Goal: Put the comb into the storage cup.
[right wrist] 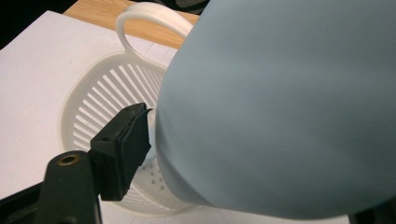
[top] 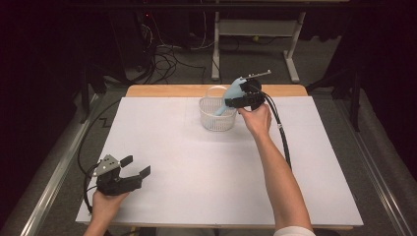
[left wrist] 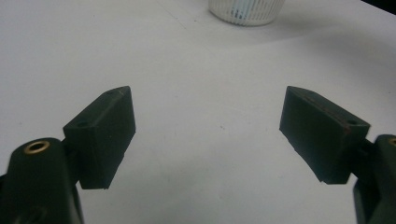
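Observation:
A white slotted basket (top: 211, 120) with a loop handle stands at the back middle of the white sheet. A smooth light-blue thing (top: 232, 91) leans with its low end inside the basket. My right gripper (top: 236, 101) hangs over the basket with that thing between its jaws. In the right gripper view the light-blue thing (right wrist: 280, 102) is close up, one finger (right wrist: 123, 144) sits just off its side, and the other jaw is hidden behind it. The basket's rim (right wrist: 84, 88) lies below. My left gripper (top: 136, 166) rests open near the front left, and nothing lies between its fingers (left wrist: 208, 100).
The white sheet (top: 206, 167) covers the table, with a strip of bare wood (top: 162, 91) along the back edge. A black cable (top: 282, 137) trails from the right gripper along the forearm. The basket's base (left wrist: 245, 11) stands far ahead of the left gripper. Cables and table legs are on the floor behind.

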The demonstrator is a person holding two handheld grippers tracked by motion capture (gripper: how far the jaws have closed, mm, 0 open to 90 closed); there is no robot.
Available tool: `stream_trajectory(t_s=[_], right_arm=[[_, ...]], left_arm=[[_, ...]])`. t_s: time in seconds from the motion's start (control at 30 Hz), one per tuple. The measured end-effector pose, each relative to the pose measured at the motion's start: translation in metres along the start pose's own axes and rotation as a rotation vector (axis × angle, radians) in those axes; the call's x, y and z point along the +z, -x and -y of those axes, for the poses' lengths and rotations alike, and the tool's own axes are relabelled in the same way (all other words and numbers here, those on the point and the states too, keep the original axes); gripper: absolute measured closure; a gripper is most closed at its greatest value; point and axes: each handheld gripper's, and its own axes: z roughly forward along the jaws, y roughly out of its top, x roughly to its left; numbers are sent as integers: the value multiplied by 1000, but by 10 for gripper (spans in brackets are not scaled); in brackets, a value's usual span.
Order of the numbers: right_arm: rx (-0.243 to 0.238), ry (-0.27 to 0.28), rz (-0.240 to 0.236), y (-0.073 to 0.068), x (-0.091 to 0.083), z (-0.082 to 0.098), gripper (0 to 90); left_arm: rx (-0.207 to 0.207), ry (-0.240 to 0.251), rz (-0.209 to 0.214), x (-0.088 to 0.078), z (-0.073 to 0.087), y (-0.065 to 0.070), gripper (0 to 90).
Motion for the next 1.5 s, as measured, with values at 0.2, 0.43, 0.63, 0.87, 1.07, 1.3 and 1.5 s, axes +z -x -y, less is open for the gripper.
stream_trajectory(t_s=[0.2,0.43,0.63,0.87,1.07,1.3,1.5], right_arm=[[3,-17,9,2,-3,1,220],[2,3,15,7,-9,7,220],[-9,22,23,10,-20,8,219],[-23,49,33,11,-30,12,219],[-43,53,32,10,-36,20,219],[-52,73,28,10,-43,23,220],[-60,94,27,11,-52,25,221]], left_arm=[[1,0,0,0,0,0,178],[2,-2,1,1,0,1,178],[3,-2,0,1,0,2,178],[0,3,-1,1,1,3,178],[-5,12,-2,0,1,3,178],[-11,12,-4,0,1,3,178],[-15,17,-3,-1,2,2,178]])
